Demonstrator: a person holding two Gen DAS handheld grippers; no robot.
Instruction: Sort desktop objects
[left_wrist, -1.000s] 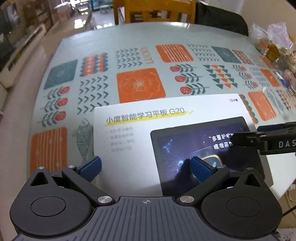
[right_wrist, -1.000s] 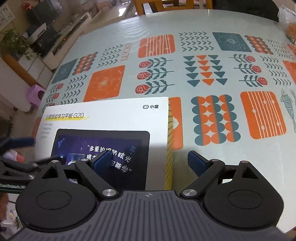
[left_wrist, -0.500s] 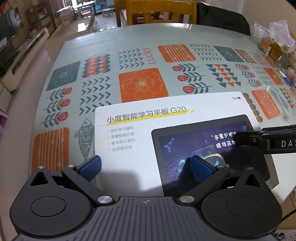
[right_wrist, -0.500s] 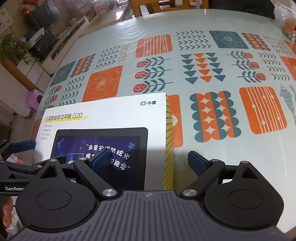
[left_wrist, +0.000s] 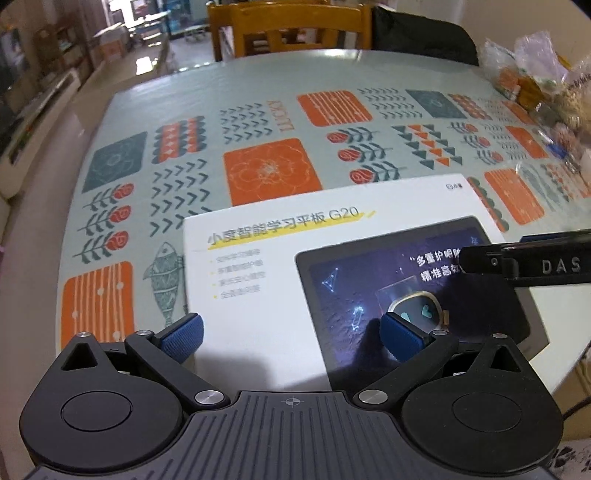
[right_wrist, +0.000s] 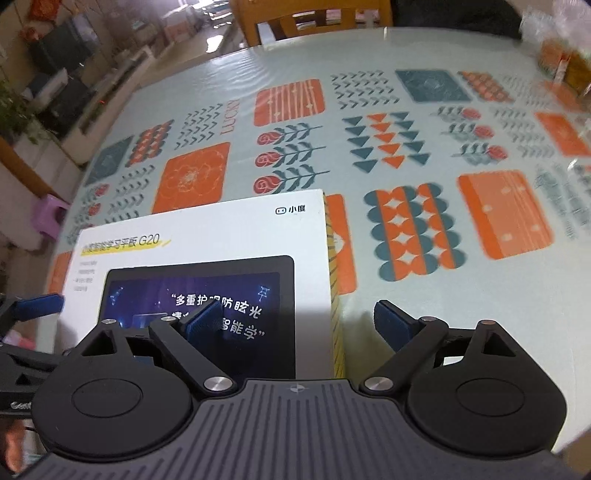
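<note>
Where yellow underlines, box (left_wrist: 258, 295) reads "G20".

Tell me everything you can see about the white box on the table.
The white box is flat and rectangular, apparently cardboard, lying closed and face up at the table's near edge. Its lid shows a dark tablet picture, Chinese text with "G20" over a yellow stroke, and a small logo in one corner. Its right side is yellow-striped. Both grippers, left gripper and right gripper, hover open over it; contact is unclear.
</note>
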